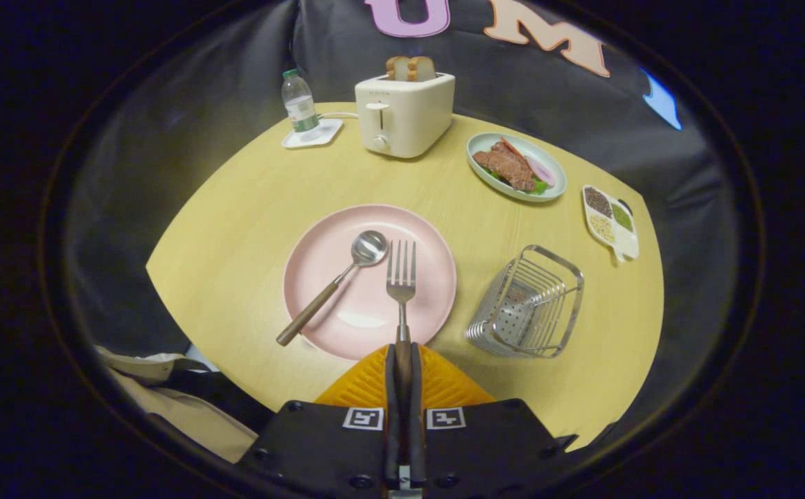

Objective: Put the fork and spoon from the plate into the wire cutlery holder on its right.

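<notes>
Wooden-handled, the fork (401, 277) sat clamped at its handle in the tool (402, 378), tines over the plate (319, 256). Next it likely needed lifting and carrying right to the wire holder (527, 301); the spoon (337, 281) waited.

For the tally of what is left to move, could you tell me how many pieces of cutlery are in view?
2. The fork has its handle clamped between the fingers of the gripper, tines over the pink plate. The spoon lies on that plate, left of the fork, handle past the rim.

A light wooden table (236, 229) with a curved edge spread ahead of the fingers, softly lit from above. Dark cloth (513, 90) hung behind it as the booth's wall, folding into shadow on both sides.
</notes>
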